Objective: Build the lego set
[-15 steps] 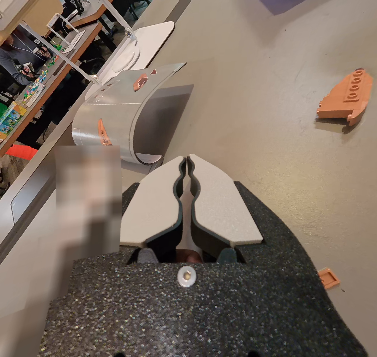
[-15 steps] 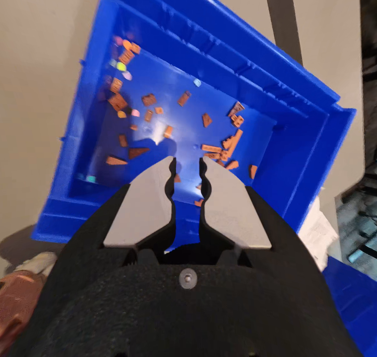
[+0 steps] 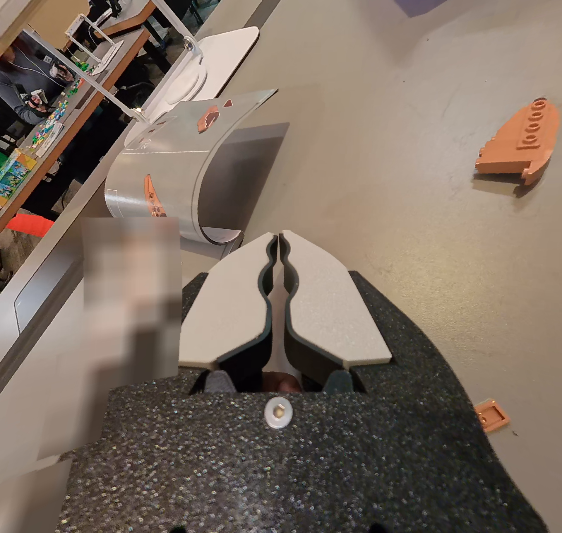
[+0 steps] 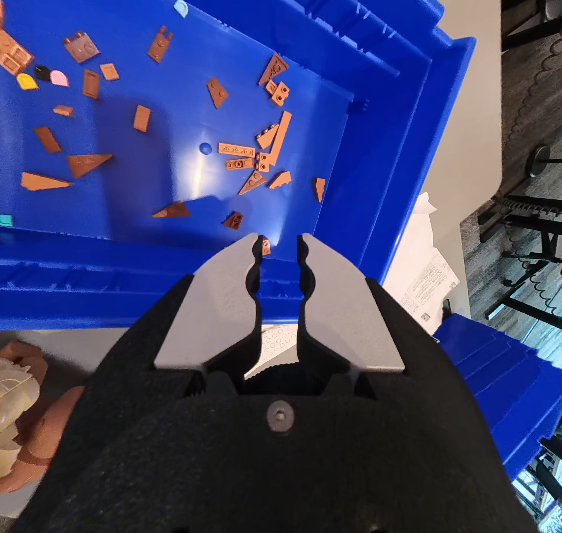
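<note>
Right gripper [image 4: 279, 240]: spread apart and empty, poised over the near wall of the blue bin [image 4: 404, 141], tips just above its floor.
Left gripper [image 3: 279, 238]: fingers pressed together, or very nearly; a thin slit shows between them and nothing is pinched. It hovers low over the grey table [image 3: 395, 244], idle.
Loose pieces: orange-brown plates, wedges and slopes lie scattered across the bin floor, a thicker cluster [image 4: 258, 153] toward the far right.
Nearest piece: a small studded brick [image 4: 265, 246] sits just beside the tip of the right gripper's left finger; whether it touches is hard to tell.
Build so far: a large orange hull piece [image 3: 514, 147] lies on the table, far right of the left gripper; a small tile [image 3: 492, 415] lies near right.
Instruction booklet [image 3: 170, 159]: curled open, just beyond the left gripper.
Step in hand: probably picking the next brick from the bin.
Next move: centre the open fingers over one piece, lower, then close squarely on its sides.
</note>
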A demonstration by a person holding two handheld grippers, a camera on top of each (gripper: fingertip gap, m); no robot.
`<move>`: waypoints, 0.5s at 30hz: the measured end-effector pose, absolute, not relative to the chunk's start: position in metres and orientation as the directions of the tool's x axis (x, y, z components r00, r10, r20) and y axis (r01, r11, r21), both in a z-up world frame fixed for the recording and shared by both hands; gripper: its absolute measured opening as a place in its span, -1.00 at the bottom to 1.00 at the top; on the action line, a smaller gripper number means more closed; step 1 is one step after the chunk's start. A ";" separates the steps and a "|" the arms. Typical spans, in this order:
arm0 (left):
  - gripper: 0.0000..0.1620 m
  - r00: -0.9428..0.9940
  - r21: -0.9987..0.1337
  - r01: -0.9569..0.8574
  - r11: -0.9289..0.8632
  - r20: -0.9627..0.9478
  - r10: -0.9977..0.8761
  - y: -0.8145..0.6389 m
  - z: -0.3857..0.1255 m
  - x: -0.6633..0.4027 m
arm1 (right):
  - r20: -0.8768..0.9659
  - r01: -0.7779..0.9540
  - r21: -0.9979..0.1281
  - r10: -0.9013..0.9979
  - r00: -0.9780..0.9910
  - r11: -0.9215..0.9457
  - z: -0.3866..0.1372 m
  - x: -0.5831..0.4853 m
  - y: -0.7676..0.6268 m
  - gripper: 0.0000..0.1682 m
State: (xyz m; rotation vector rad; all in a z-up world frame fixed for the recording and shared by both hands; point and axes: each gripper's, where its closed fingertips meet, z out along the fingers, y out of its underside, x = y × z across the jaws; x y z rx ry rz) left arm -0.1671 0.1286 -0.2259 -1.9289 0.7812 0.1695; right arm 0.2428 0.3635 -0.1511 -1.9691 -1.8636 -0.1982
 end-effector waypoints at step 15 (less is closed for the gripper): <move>-0.99 0.780 -0.758 -0.588 -0.282 -0.439 -0.445 0.129 -0.225 -0.167 | 0.367 0.983 -0.184 0.927 0.075 -0.006 -0.156 0.236 0.363 -0.75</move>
